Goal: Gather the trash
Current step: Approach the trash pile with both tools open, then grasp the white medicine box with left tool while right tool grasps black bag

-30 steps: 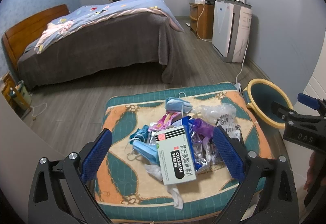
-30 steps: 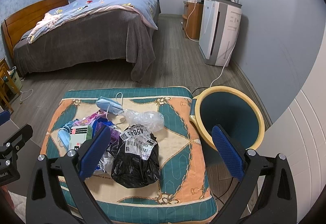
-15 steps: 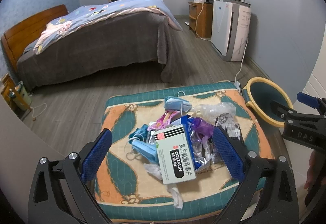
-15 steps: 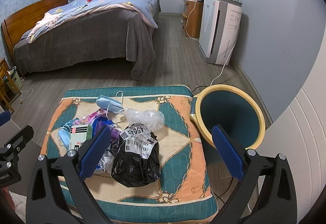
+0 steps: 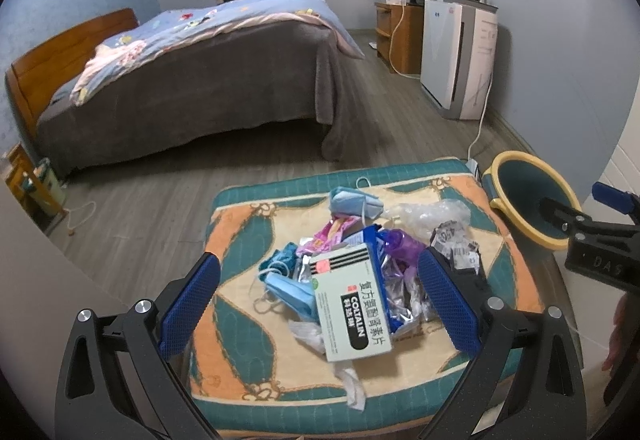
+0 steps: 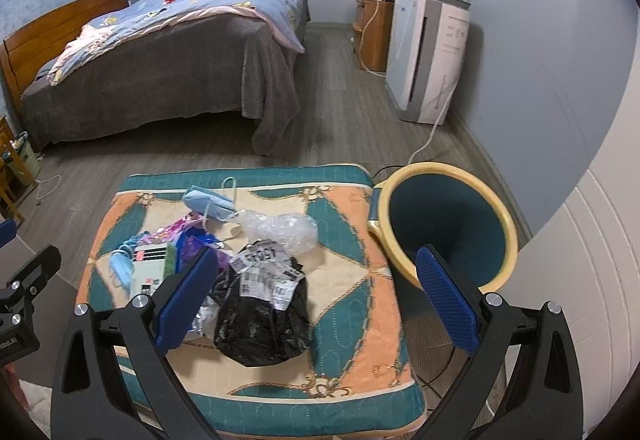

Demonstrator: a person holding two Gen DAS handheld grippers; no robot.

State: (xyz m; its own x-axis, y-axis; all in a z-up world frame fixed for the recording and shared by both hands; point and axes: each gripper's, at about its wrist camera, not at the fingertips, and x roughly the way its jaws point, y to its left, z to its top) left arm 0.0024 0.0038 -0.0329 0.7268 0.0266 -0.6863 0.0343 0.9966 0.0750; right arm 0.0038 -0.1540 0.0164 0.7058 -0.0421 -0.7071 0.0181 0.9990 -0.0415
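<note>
Trash is heaped on a patterned cushion: a white medicine box, blue face masks, a clear plastic bag, a black bag with labels and purple and pink wrappers. A teal bin with a yellow rim stands right of the cushion. My left gripper hovers open over the medicine box, holding nothing. My right gripper is open above the black bag, its right finger in front of the bin.
A bed with a grey cover fills the far left. A white air purifier and a wooden cabinet stand along the right wall. A cable runs over the wooden floor toward the bin.
Both views have shifted slightly; the trash, the cushion and the bin have stayed put. Both grippers remain open.
</note>
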